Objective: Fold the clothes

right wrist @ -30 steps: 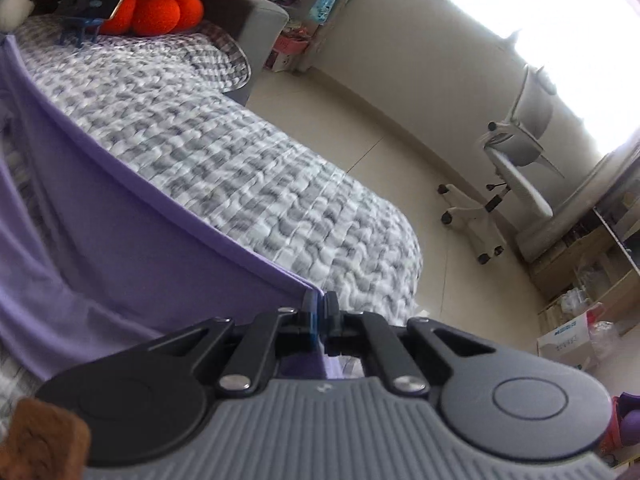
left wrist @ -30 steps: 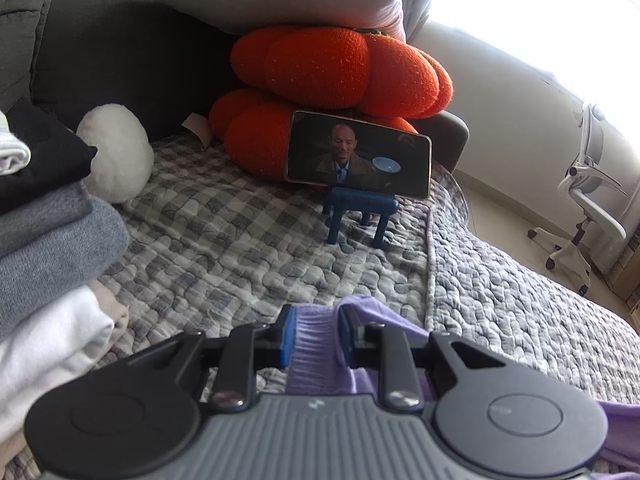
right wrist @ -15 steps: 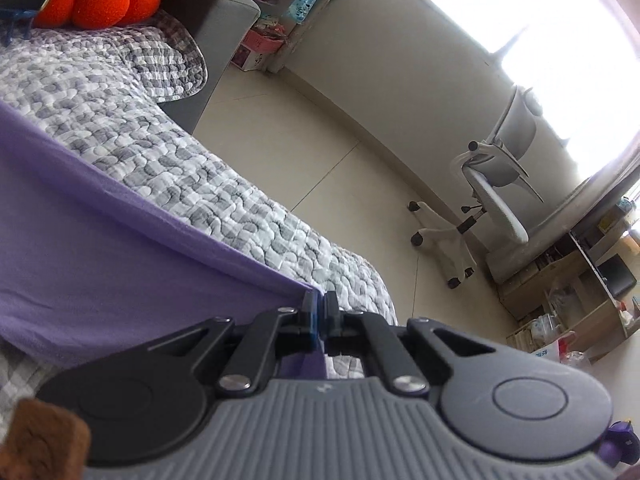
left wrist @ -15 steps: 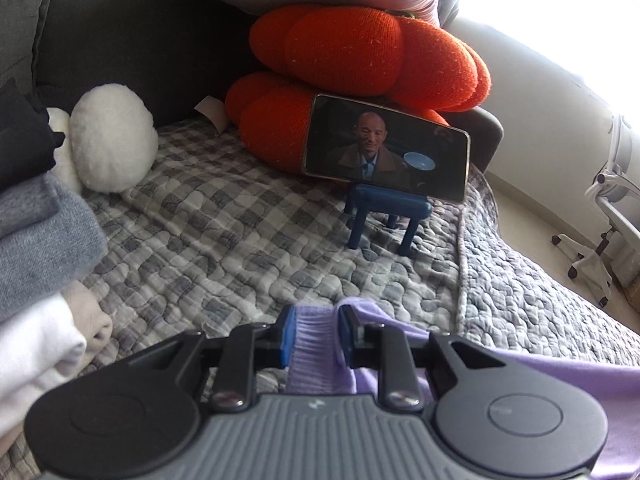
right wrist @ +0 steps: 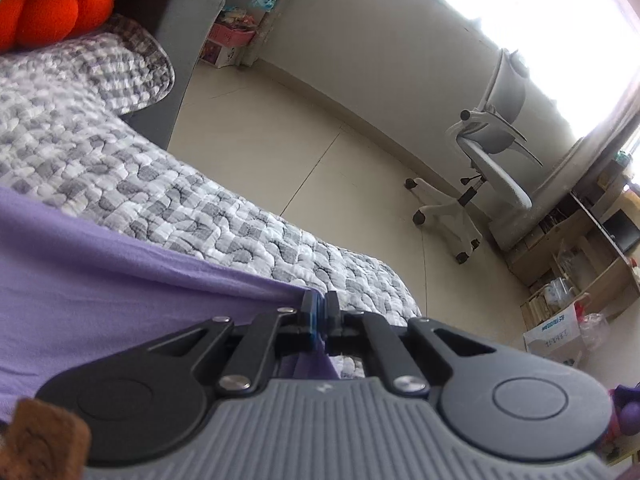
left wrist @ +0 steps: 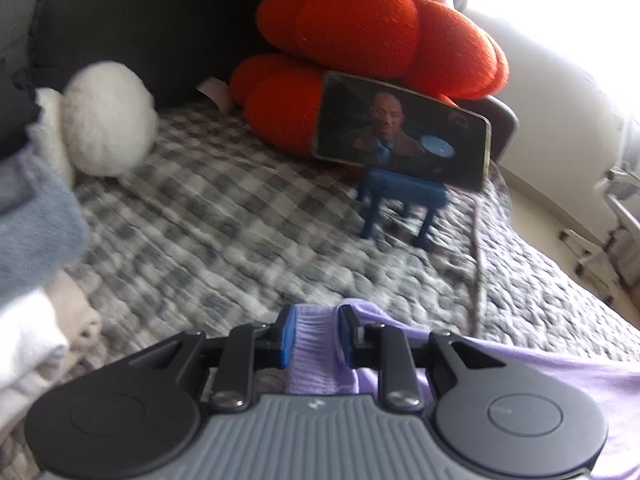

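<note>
Now both tools have carried the purple garment [right wrist: 100, 280] farther across the quilted bed [left wrist: 248, 232], toward the phone [left wrist: 404, 132]. Left tool [left wrist: 316, 336] clamps a bunched ribbed edge, right tool [right wrist: 320, 316] pinches a corner; the cloth stretches taut between them, ready to lay flat.

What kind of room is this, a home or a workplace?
Most likely a home, perhaps a living room or bedroom: a quilted checked cover with an orange cushion, a pile of folded clothes, and a desk chair on the floor.

text: none legible | box [right wrist: 554, 336]: blue print, too small to read
</note>
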